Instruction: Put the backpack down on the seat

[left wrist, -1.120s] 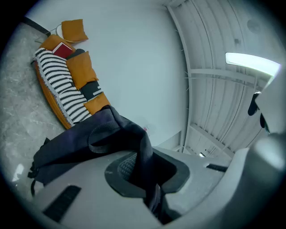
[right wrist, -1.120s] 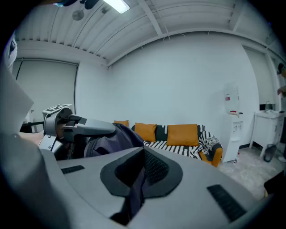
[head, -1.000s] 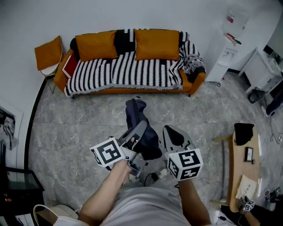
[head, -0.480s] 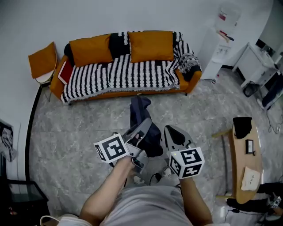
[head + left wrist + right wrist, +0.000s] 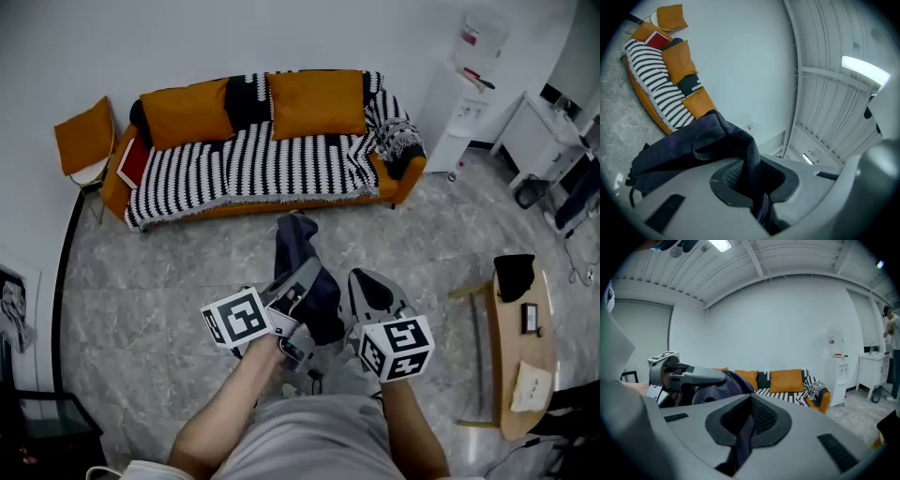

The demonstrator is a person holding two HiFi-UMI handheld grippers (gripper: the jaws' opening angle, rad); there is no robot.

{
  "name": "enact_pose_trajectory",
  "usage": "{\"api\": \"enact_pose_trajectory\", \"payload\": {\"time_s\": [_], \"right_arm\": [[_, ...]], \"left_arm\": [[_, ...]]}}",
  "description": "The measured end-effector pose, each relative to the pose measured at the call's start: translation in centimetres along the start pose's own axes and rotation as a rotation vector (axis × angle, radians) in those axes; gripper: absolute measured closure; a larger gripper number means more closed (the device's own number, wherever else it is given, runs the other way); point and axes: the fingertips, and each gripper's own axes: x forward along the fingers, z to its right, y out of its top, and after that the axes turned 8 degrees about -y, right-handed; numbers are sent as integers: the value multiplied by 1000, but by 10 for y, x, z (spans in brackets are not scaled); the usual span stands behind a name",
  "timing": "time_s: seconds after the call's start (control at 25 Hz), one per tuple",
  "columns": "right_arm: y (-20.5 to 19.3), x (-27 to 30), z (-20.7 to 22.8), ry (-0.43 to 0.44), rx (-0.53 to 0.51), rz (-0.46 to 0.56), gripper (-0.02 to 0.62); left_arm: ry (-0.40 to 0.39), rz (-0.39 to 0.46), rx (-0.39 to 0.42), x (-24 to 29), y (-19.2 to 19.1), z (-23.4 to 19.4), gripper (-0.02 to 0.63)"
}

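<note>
A dark navy backpack (image 5: 302, 272) hangs in the air between my two grippers, over the grey floor in front of the sofa. My left gripper (image 5: 298, 286) is shut on one of its straps (image 5: 752, 173), which runs down between the jaws. My right gripper (image 5: 361, 292) is shut on another strap (image 5: 743, 434). In the left gripper view the backpack's body (image 5: 689, 150) stretches off to the left. The orange sofa (image 5: 262, 150) with a black-and-white striped throw stands against the far wall, its seat (image 5: 272, 164) bare of bags.
An orange-cushioned chair (image 5: 84, 141) stands left of the sofa. A water dispenser (image 5: 464, 80) and a white cabinet (image 5: 544, 141) are at the right wall. A wooden side table (image 5: 520, 347) with small items stands at my right. A person (image 5: 893, 352) stands far right.
The sofa has shifted slightly in the head view as I step and turn a little. Both grippers still hold the backpack the same way.
</note>
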Motion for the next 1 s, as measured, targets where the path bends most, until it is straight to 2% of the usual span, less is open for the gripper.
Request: {"api": "enact_pose_trajectory", "payload": {"time_s": [0.4, 0.72, 0.88, 1.0], "right_arm": [[17, 75, 85, 94, 16, -26, 594], [39, 133, 131, 202, -6, -46, 594], [48, 156, 154, 236, -8, -49, 594], [52, 168, 167, 260, -11, -45, 594]], "left_arm": [[72, 67, -5, 88, 19, -45, 578], [111, 111, 6, 159, 43, -65, 578], [180, 119, 28, 182, 55, -81, 578], [158, 143, 29, 201, 61, -84, 577]]}}
